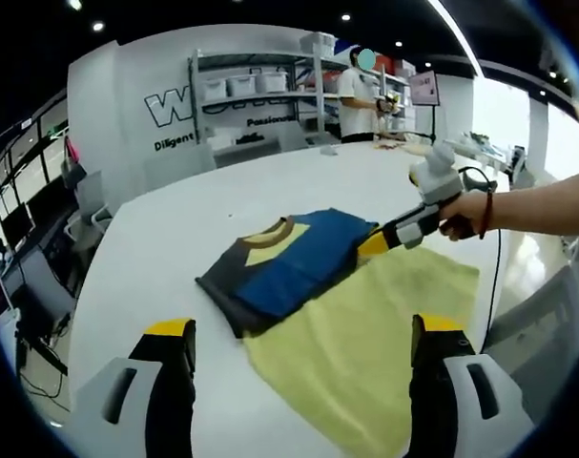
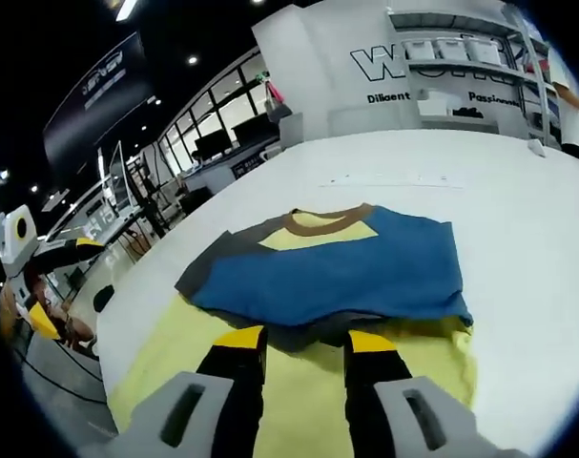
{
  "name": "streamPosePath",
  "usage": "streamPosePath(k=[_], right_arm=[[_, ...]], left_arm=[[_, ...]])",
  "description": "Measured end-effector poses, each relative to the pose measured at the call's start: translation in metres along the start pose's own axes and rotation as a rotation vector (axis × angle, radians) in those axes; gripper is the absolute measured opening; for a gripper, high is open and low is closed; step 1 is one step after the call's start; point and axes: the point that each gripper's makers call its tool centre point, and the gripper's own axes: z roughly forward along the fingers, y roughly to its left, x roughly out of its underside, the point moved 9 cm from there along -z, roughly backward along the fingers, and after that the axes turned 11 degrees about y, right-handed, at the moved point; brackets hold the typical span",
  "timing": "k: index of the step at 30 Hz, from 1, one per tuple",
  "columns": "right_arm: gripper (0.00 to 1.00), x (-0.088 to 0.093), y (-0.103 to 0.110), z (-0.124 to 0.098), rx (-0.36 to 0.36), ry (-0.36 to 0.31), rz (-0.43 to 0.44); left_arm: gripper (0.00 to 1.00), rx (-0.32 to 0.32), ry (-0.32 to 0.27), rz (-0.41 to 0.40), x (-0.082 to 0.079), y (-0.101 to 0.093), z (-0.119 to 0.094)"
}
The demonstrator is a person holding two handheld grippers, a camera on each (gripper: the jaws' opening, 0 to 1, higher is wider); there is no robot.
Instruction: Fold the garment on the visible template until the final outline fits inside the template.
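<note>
A blue garment (image 1: 289, 262) with dark grey sleeves and a brown collar lies folded on the white table (image 1: 165, 229), overlapping the far edge of a yellow template sheet (image 1: 375, 353). My left gripper (image 1: 304, 325) hovers wide open above the sheet's near side, with nothing between its jaws. Held by a hand, my right gripper (image 1: 373, 243) reaches in from the right to the garment's edge. In the right gripper view the garment (image 2: 346, 262) lies just ahead. My right gripper (image 2: 305, 339) is at its dark hem, jaws slightly apart over the yellow sheet (image 2: 423, 358). My left gripper (image 2: 70, 286) is at the far left.
A person in a white shirt (image 1: 356, 95) stands by shelving with white bins (image 1: 260, 84) at the back. Small items (image 1: 403, 141) lie on the table's far end. Chairs and desks (image 1: 51, 286) stand to the left of the table. The wall carries lettering (image 2: 403, 67).
</note>
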Motion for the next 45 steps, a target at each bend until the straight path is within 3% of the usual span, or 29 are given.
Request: streamPosePath(k=[3, 5, 12, 17, 27, 31, 35, 39, 44, 45], right_arm=[[0.16, 0.003, -0.002, -0.002, 0.052, 0.036, -0.022], [0.00, 0.004, -0.002, -0.002, 0.054, 0.040, -0.016], [0.01, 0.011, -0.008, -0.009, 0.082, 0.064, 0.075], [0.19, 0.018, -0.015, -0.013, 0.085, 0.067, 0.154], [0.22, 0.021, -0.024, -0.005, 0.078, 0.056, 0.361], [0.18, 0.020, -0.025, 0.000, 0.069, 0.047, 0.393], [0.13, 0.018, -0.027, 0.003, 0.075, 0.054, 0.397], [0.00, 0.017, -0.030, 0.003, 0.109, 0.067, 0.350], [0.00, 0.014, -0.029, -0.003, 0.136, 0.068, 0.275], [0.00, 0.012, -0.028, -0.006, 0.156, 0.079, 0.226]], left_arm=[[0.96, -0.004, 0.001, -0.001, 0.001, 0.001, -0.001], [0.96, -0.006, -0.003, -0.002, 0.002, 0.001, -0.002], [0.96, -0.007, -0.003, -0.001, 0.003, 0.000, -0.005], [0.95, -0.009, -0.002, -0.005, 0.004, 0.001, -0.005], [0.95, -0.010, -0.003, 0.000, 0.004, 0.001, -0.007], [0.95, -0.015, -0.001, -0.003, 0.006, 0.003, -0.007], [0.95, -0.021, 0.005, -0.003, 0.008, 0.005, -0.008], [0.95, -0.019, -0.002, -0.003, 0.006, 0.005, -0.008], [0.94, -0.016, -0.013, -0.005, 0.005, 0.004, -0.007], [0.94, -0.016, -0.014, -0.003, 0.005, 0.004, -0.007]])
